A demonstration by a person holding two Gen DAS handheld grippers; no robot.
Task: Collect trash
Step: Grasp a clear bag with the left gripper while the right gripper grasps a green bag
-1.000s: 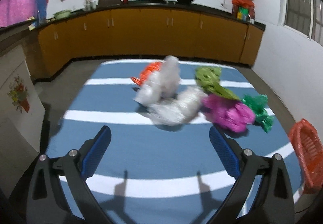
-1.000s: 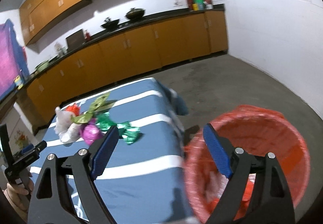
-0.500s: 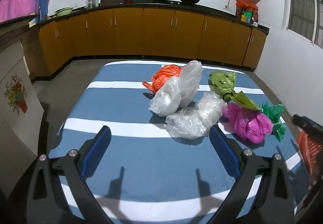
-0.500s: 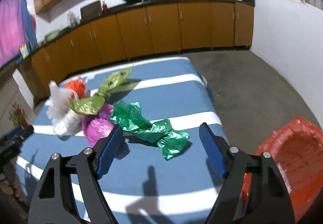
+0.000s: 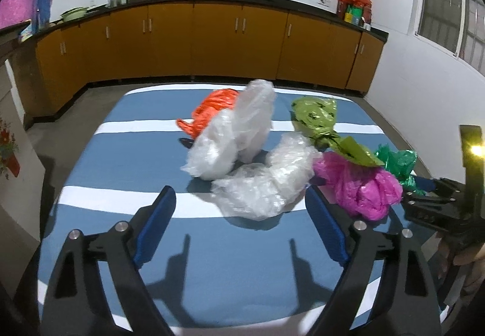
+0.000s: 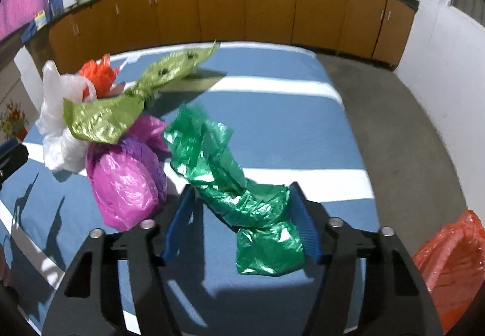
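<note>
In the lower middle of the right wrist view, the right gripper [image 6: 241,214] has its fingers on both sides of the dark green bag [image 6: 239,199]. They have just been closing; the right finger touches the bag, but the left one is still a little apart. The bag lies on the blue striped surface [image 6: 272,130], just beside the pink bag [image 6: 124,184]. In the left wrist view, the left gripper [image 5: 239,214] is wide open, holding nothing, with the clear bag [image 5: 266,187] just ahead.
</note>
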